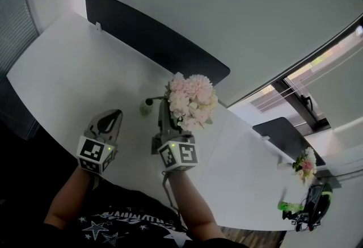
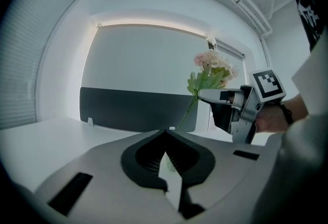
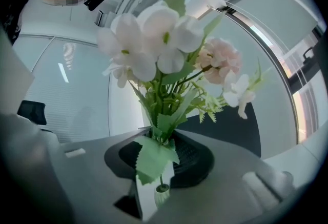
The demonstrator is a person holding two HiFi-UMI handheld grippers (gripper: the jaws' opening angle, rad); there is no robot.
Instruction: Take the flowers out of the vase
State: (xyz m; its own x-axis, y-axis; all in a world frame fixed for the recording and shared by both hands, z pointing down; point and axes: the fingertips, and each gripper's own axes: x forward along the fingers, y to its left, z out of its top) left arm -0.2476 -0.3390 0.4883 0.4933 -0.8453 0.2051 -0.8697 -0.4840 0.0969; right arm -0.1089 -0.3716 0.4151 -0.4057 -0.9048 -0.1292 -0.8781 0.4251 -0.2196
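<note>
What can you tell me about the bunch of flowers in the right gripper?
The bunch of flowers has full pale pink and white blooms above green saw-edged leaves that look like fabric. It is held blooms up over the white desk. The right gripper is shut on its gathered green stems, just under the leaves. One thin stem reaches down to the mouth of the small ribbed vase; whether its end is inside cannot be told.

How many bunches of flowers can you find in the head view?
2. One bunch is gripped by the right hand-held gripper above the white desk; a smaller bunch stands far off at the picture's right. More may be out of view.
</note>
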